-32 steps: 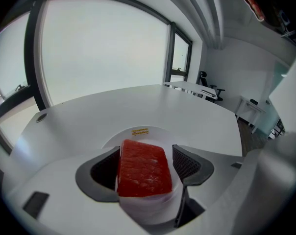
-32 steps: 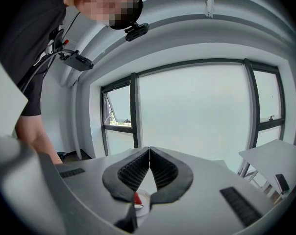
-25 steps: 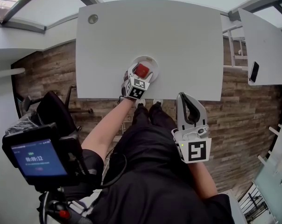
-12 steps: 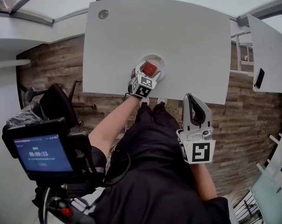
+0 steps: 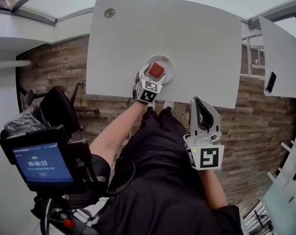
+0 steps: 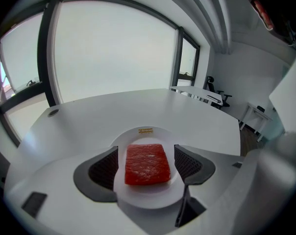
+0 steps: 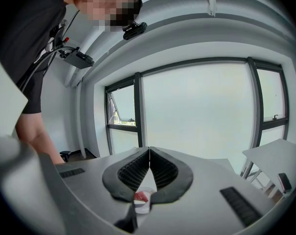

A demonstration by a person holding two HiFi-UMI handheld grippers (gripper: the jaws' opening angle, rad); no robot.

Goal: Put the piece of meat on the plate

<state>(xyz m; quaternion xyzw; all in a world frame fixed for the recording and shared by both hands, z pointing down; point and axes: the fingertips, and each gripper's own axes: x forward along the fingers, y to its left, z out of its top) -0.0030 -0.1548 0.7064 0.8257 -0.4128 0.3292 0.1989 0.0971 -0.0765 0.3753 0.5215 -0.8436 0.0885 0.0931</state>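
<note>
One piece of meat (image 6: pixel 147 164) lies on one plate (image 6: pixel 138 195). Only the left gripper view shows the left gripper (image 6: pixel 147 154) with fingers (image 6: pixel 189 164) released, clear of it. The right gripper (image 5: pixel 195 102), lower right in the head view, is clenched on nothing.

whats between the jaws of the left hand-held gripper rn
The piece of meat, flat on the white plate, lies between the open jaws of the left hand-held gripper, with a gap on either side. The left gripper view shows it.

Smooth plate (image 6: pixel 147 196), matt table (image 6: pixel 113 112)
</note>
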